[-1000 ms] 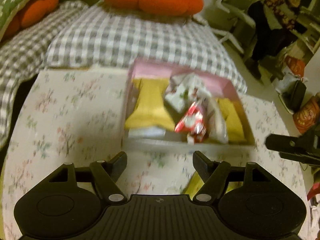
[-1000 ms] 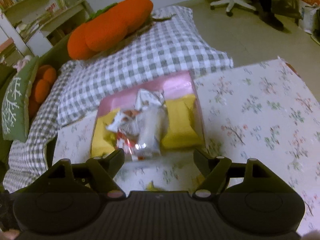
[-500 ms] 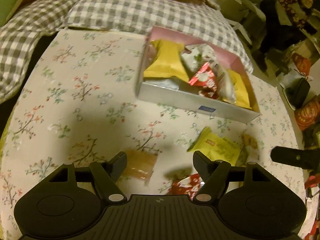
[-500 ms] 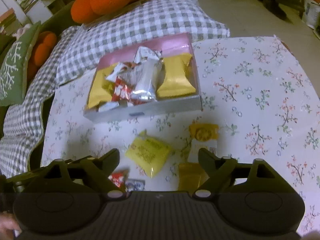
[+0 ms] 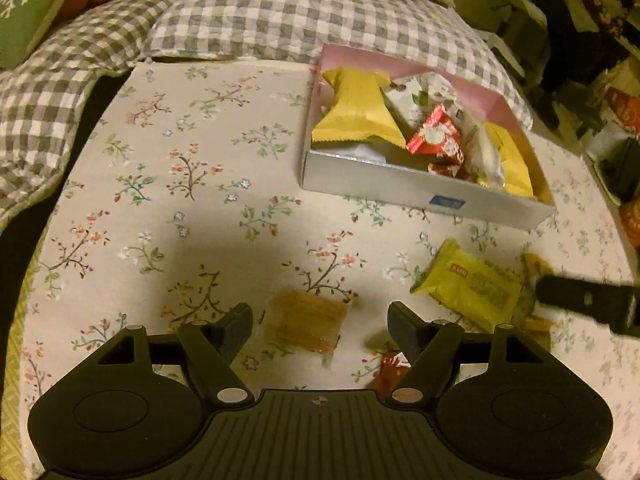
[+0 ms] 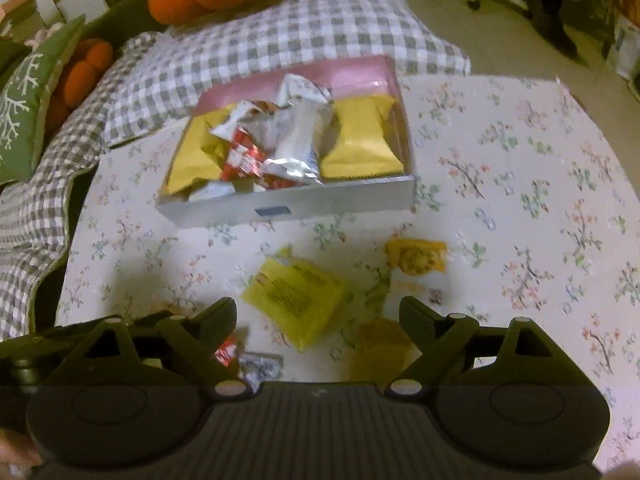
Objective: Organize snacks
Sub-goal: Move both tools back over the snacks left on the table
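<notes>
Floral tablecloth (image 5: 180,168) (gingham bedding (image 5: 280,16) behind) under both empty, wide-open grippers (image 5: 320,320) (image 6: 318,312).

Red packet (image 5: 390,370): mostly hidden behind left tongs (image 5: 320,326) body, print unreadable. Right tongs (image 5: 588,306) in left view: cut off by right edge, blurred. Small red wrapper (image 6: 226,354) and silver wrapper (image 6: 260,364) in right view: partly hidden behind right tongs' left finger and body. Orange-brown packet (image 6: 380,354): blurred, lower edge hidden. Yellow packet (image 6: 296,294): text smeared, illegible. Box (image 6: 340,200) label: too small to read. Snacks under box pile: hidden.
</notes>
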`<state>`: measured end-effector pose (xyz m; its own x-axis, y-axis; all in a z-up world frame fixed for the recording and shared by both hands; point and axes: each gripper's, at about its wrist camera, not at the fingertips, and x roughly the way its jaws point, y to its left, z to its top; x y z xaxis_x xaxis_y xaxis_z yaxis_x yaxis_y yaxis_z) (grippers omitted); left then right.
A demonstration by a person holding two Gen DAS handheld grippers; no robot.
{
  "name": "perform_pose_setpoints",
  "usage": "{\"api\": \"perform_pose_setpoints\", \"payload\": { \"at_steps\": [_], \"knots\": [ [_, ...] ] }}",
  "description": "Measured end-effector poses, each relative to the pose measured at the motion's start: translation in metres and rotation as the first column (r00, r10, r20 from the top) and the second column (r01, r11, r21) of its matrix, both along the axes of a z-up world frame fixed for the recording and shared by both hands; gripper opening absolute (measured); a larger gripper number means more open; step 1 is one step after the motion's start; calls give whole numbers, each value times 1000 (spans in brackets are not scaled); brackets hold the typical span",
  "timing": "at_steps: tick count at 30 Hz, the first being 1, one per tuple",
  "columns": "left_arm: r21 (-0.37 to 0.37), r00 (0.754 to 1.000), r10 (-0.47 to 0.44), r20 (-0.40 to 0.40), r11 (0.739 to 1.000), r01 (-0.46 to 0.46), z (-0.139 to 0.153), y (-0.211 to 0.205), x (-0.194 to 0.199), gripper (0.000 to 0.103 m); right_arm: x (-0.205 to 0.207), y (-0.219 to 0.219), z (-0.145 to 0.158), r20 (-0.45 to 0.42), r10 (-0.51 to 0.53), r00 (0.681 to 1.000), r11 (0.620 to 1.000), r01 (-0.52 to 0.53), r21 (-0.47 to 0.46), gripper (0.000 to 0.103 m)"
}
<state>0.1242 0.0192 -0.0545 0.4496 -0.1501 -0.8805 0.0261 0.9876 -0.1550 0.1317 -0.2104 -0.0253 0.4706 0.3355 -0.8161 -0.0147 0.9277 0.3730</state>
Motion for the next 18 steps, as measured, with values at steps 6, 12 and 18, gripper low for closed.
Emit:
{"api": "perform_pose_setpoints", "payload": {
  "at_steps": [6, 12, 18],
  "knots": [
    [27, 1000, 13, -16, 1000, -13, -4, 7, 1, 76, -1, 15, -2, 100, 24, 995, 990, -10, -137, 89],
    [72, 1000, -13, -27, 997, 15, -8, 8, -2, 76, 5, -3, -3, 160, -158, 974, 980, 175, -98, 90],
    [58, 1000, -17, -25, 998, 18, -8, 12, -3, 76, 14, -7, -12, 129, -224, 966, 969, 235, -78, 90]
  ]
}}
